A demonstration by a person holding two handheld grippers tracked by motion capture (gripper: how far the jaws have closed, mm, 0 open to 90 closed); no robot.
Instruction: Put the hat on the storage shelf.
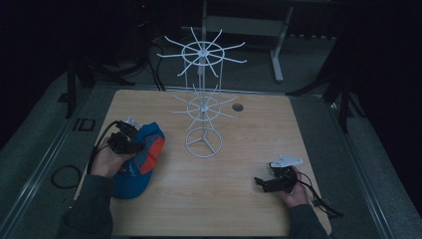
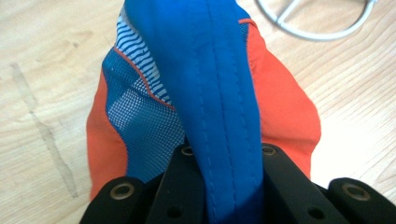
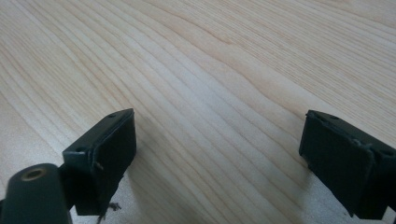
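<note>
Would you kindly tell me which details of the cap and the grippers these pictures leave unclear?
- Cap: in the left gripper view the bottom edge cuts it off and the gripper's black fingers cover where it is pinched.
- Cap's print: too small and dim in the high view.
- Left gripper: the high view is too dark to show its grip.
- Right gripper: fingers tiny and dark in the high view.

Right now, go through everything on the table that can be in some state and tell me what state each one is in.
Cap: pinched at a blue fabric fold, crumpled, resting on the table.
Left tongs: shut on the cap.
Right tongs: open, nothing between them, just above bare wood.
White wire rack: upright on its round base, all hooks bare.
Table: bare wood around the rack.
</note>
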